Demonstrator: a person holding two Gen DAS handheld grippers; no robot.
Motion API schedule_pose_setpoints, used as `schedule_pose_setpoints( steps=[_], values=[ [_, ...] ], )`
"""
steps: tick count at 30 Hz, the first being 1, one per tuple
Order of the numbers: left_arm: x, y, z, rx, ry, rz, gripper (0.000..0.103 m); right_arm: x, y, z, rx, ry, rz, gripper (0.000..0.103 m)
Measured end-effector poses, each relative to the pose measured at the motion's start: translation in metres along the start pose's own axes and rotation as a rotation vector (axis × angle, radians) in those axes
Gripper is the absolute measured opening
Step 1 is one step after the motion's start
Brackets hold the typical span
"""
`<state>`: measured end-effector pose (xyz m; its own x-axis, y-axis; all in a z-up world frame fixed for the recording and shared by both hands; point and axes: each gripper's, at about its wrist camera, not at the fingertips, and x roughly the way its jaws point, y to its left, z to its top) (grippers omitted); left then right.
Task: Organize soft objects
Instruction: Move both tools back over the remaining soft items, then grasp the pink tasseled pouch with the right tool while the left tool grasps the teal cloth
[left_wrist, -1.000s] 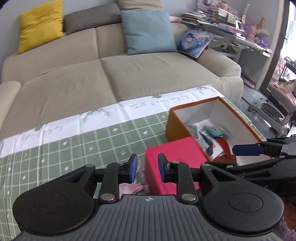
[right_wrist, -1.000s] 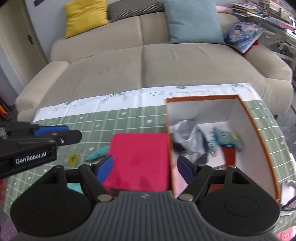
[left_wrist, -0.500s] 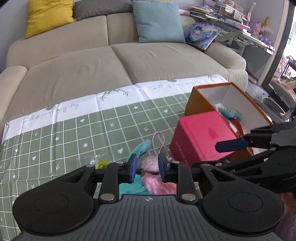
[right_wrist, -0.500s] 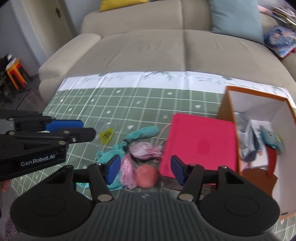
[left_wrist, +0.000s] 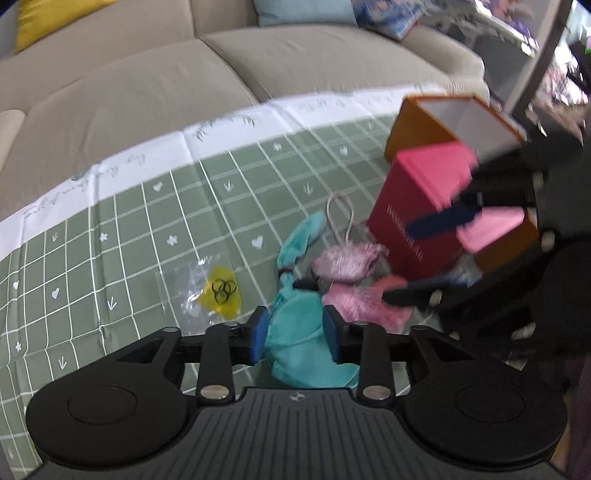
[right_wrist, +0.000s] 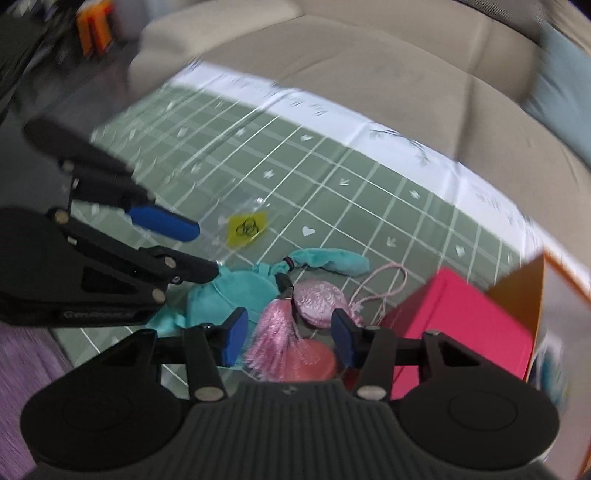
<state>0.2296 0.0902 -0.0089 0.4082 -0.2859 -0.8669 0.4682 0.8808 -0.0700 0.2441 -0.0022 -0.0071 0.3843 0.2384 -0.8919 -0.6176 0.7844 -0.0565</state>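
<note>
A teal cloth pouch (left_wrist: 299, 325) (right_wrist: 243, 291) lies on the green checked tablecloth (left_wrist: 147, 221). My left gripper (left_wrist: 294, 338) is open, low over the cloth, with its blue pads on either side of the pouch; contact cannot be told. Beside it lie a pink embroidered sachet (left_wrist: 347, 260) (right_wrist: 319, 302) with a cord loop, a pink tassel (right_wrist: 275, 336) and a round coral-pink soft piece (right_wrist: 310, 360). My right gripper (right_wrist: 288, 334) is open, with the tassel and coral piece between its pads. Both views are blurred.
A pink-red box (left_wrist: 421, 206) (right_wrist: 461, 328) stands against an open orange box (left_wrist: 454, 122) at the right. A clear bag with a yellow label (left_wrist: 219, 290) (right_wrist: 245, 227) lies to the left. A beige sofa (left_wrist: 147, 81) runs behind the table.
Both grippers have dropped down and forward toward the pile of soft things. The left gripper has opened wider and now straddles the teal pouch. The right gripper now straddles the tassel.
</note>
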Motion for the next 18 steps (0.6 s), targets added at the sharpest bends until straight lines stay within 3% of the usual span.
schedule_pose_setpoints(
  steps=[2,10,18],
  values=[
    [0.009,0.004,-0.002,0.022,0.027,-0.005,0.042,0.006,0.0,0.005,-0.092,0.025,-0.009,0.049],
    [0.043,0.022,-0.006,0.029,0.117,-0.12,0.064,0.038,-0.002,0.02,-0.397,0.158,0.018,0.049],
    [0.075,0.042,-0.006,-0.054,0.158,-0.178,0.065,0.082,-0.007,0.031,-0.608,0.297,0.046,0.052]
  ],
)
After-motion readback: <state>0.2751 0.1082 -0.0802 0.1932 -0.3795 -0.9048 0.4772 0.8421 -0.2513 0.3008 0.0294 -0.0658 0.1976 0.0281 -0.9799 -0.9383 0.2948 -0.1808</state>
